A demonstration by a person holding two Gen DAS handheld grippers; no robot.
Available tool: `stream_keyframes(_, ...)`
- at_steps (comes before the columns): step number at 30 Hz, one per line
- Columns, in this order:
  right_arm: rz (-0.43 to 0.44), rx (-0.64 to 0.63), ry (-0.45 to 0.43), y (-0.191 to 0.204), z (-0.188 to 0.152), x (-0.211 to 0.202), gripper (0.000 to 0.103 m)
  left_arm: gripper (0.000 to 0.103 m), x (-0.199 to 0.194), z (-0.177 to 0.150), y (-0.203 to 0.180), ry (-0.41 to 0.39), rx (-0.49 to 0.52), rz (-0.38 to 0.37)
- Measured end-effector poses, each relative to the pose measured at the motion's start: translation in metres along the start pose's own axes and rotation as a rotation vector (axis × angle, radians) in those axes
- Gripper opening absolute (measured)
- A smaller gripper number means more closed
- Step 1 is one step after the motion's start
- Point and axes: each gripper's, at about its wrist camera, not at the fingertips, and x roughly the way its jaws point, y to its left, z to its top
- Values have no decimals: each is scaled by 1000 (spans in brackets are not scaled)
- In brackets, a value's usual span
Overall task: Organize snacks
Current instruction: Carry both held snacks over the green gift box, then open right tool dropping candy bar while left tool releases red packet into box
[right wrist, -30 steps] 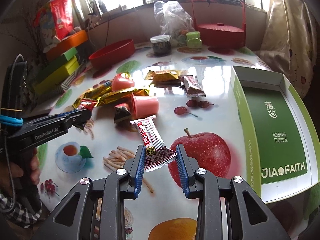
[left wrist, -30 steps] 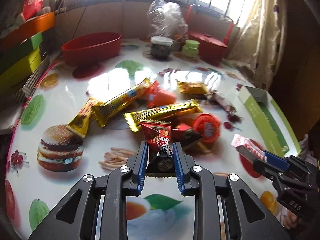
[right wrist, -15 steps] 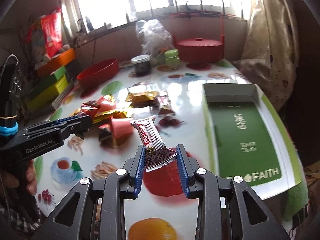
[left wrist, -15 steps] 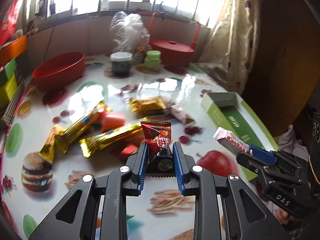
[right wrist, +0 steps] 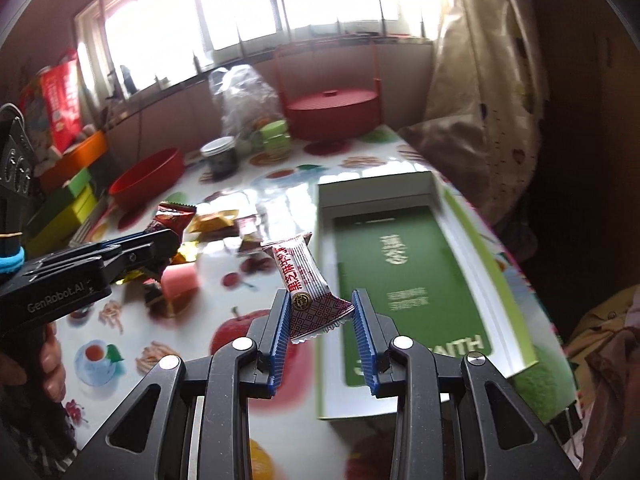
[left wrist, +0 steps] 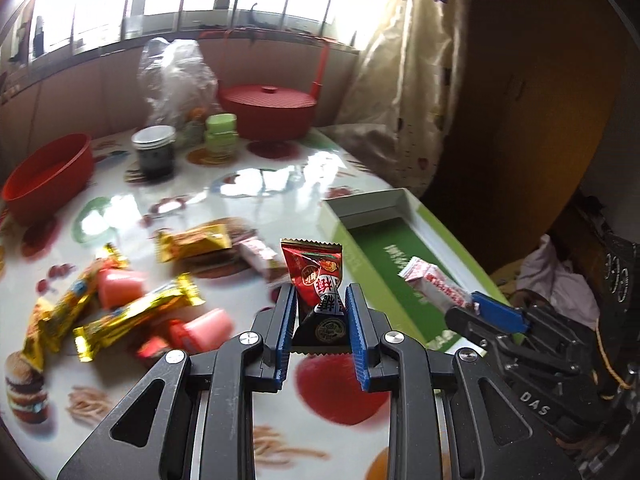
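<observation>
Left gripper [left wrist: 320, 312]: ribbed blue fingers [left wrist: 285, 320] closed on a red foil candy [left wrist: 318, 280], clamped at its dark lower end; crimped, saw-toothed top edge upright above the fingers. The candy is held in the air over the bench [left wrist: 280, 176], just beside the near wall of the green box [left wrist: 384, 256].

Right gripper [right wrist: 322, 318]: blue fingers [right wrist: 280, 320] closed on a white wrapped bar [right wrist: 308, 280], gripped at its patterned, crimped tail; the bar is tilted up and to the left, red characters printed along its glossy wrapper. It is held over the left edge of the box.

Box: shallow rectangular cardboard tray, white inner walls, flat green floor with pale lettering.

Bench surface: glossy printed cloth showing an apple, fries, a burger and a teacup, with strong window glare. Scattered on it, left of the box: long gold foil bars [left wrist: 136, 312], pink jelly cups [left wrist: 120, 286], and a crinkled yellow packet [left wrist: 192, 240].

Further back: a round red bowl [left wrist: 48, 176], a dark glass jar [left wrist: 154, 152] with a metal lid, a lidded red pot [left wrist: 268, 108], and a crumpled clear plastic bag [left wrist: 172, 68].

A hand [right wrist: 52, 356] is seen on the left gripper's handle.
</observation>
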Motion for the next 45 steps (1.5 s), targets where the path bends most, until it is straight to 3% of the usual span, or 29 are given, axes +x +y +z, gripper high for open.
stream_keyframes(14,-127,112,16,-54,-9,2,30,27,46,13,-53,70,59,-147)
stream_keyframes(23,-202,121,46,-73,-19,9,30,27,77,9,-81,139,85,-196)
stream_keyframes(29,-223,120,68,-79,-23,14,30,27,97,5,-87,197,94,-183)
stream_keyframes(45,-240,100,77,-77,-22,18,31,28,113,-2,-86,261,99,-167)
